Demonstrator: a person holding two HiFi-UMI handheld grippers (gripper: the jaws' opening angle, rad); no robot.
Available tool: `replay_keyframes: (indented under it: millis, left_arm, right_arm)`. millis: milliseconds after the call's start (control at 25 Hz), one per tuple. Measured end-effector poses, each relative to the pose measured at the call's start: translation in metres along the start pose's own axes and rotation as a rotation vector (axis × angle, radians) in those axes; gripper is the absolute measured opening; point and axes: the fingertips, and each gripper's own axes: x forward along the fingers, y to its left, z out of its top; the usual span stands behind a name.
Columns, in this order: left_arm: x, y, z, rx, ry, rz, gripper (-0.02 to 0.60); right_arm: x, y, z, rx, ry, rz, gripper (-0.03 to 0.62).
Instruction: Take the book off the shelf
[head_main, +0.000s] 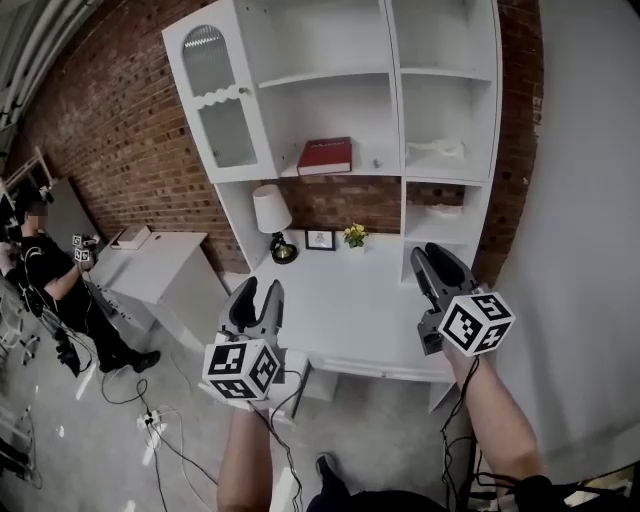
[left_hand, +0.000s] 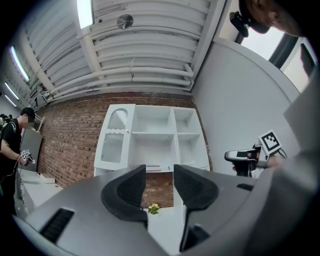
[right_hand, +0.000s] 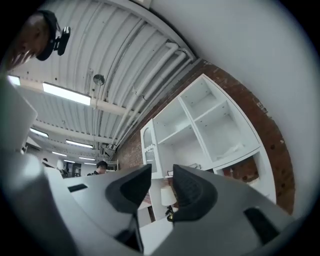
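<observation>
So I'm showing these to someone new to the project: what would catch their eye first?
Probably the red book, lying flat and alone on a shelf in the centre bay of the white shelf unit against the brick wall. Next come the left gripper and right gripper, held up in the foreground over the white desk, both empty with jaws apart and well short of the book.

Open room above red book (head_main: 325, 157) on shelf (head_main: 378, 166), glass door (head_main: 222, 100) at left, lamp (head_main: 271, 212) below
</observation>
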Motion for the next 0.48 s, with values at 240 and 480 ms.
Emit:
replay_keyframes:
  millis: [240,480]
  left_arm:
    - [0.041,0.051,-0.006,0.011,-0.007,-0.035,0.173]
    - [0.097,0.097,-0.013,0.09,-0.007,-0.104,0.174]
  right_arm:
    - [0.062,0.0,-0.012,-0.026,0.009,-0.049,0.13]
    - [0.122,0.004,-0.025,-0.085,0.011,-0.114,0.129]
